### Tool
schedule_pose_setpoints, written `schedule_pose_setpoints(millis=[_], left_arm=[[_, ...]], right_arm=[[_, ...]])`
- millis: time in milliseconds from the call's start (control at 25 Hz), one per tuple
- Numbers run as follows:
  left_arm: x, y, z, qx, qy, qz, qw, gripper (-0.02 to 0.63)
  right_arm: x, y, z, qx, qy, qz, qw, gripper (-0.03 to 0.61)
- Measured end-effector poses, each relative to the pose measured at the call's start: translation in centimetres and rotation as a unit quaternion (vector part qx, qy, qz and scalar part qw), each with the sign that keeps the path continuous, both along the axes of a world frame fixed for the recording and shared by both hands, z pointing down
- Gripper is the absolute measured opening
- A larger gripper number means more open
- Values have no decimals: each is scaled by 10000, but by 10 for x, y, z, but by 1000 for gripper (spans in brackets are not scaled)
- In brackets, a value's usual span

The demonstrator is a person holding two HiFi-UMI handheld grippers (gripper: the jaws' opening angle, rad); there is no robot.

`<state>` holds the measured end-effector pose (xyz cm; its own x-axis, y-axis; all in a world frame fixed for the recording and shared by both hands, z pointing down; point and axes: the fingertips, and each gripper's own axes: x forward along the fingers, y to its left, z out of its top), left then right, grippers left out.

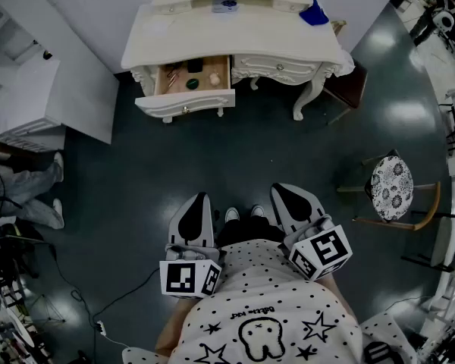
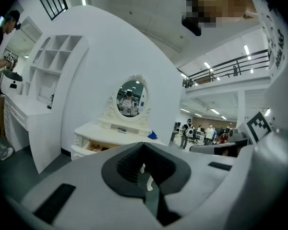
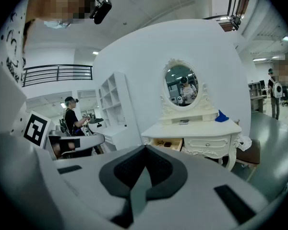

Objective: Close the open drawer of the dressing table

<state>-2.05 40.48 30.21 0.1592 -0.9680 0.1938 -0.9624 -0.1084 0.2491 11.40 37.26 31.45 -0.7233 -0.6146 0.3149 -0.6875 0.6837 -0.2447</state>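
We are holding the left gripper [image 1: 201,199] and right gripper [image 1: 284,192] empty, jaws together, facing the open drawer [image 1: 188,89] well ahead, front crosswise, nearer our left.

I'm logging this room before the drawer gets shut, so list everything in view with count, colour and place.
dressing table: one, cream, against the far wall
open drawer: one, cream front, table's left half
small items: several, mixed colours, inside the open drawer
closed drawer: one, cream, table's right half
cloth: one, blue, tabletop's back right
oval mirror: one, white frame, atop the table
shelf unit: one, white, left of the table
stool: one, dark brown, by the table's right legs
chair: one, patterned black-and-white seat, far right
bystander: one, light trousers, left edge
left gripper: one, grey, shut, empty, foreground
right gripper: one, grey, shut, empty, beside it
shoes: two, white, between the grippers
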Motion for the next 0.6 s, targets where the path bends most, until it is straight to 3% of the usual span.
schedule_pose_setpoints(millis=[600], left_arm=[[8, 11, -3, 175, -4, -46, 9998, 12]], right_arm=[[10, 9, 2, 90, -87, -61, 9999, 8]])
